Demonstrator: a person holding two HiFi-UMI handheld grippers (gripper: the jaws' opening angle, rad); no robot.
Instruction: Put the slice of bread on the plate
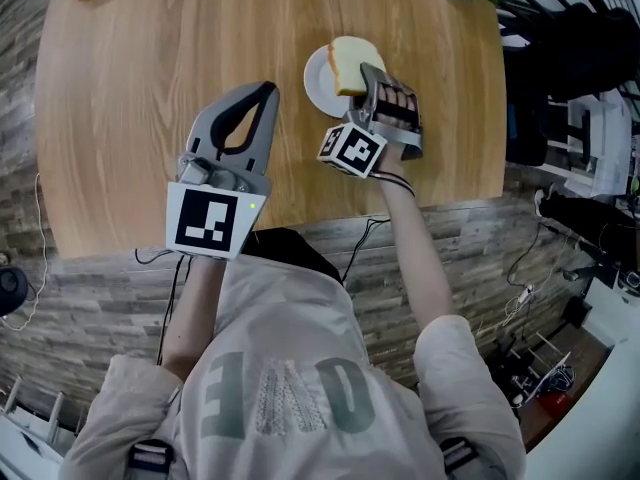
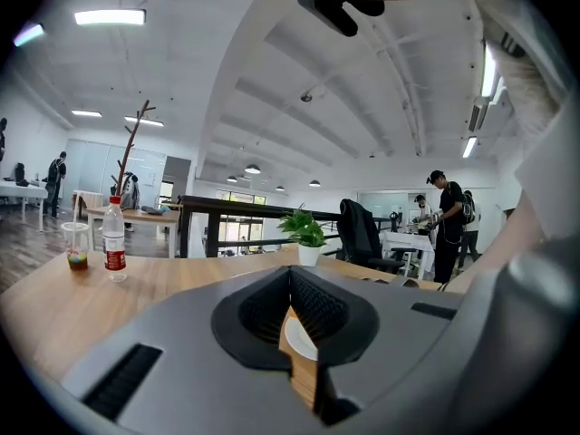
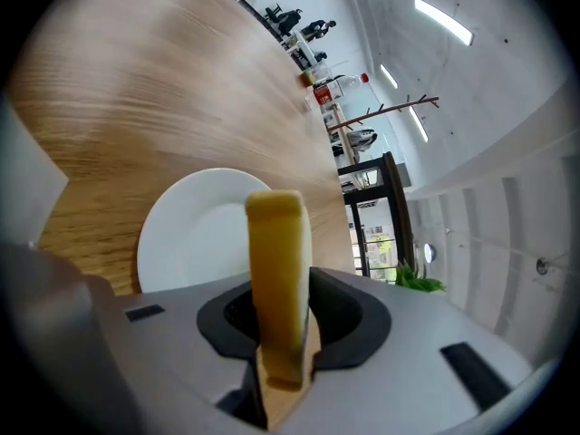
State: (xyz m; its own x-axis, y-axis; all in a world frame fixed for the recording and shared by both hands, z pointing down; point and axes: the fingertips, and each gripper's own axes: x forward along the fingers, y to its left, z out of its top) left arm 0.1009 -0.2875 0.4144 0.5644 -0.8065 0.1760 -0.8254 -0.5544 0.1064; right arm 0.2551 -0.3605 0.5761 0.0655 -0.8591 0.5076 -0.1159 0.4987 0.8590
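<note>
The right gripper (image 1: pixel 366 72) is clamped on the slice of bread (image 3: pixel 279 270), holding it on edge just over the white plate (image 3: pixel 186 238), which sits toward the right edge of the wooden table (image 1: pixel 140 88). The left gripper (image 1: pixel 260 96) hovers nearer the front edge, jaws together, empty

A pale beige short-sleeved T-shirt (image 1: pixel 285 343) with faded grey lettering, black buckles at both shoulders. The grey left gripper (image 1: pixel 266 89) and right gripper (image 1: pixel 366 71) each bear a white cube with black square markers; thin black cables (image 1: pixel 172 298) trail back
</note>
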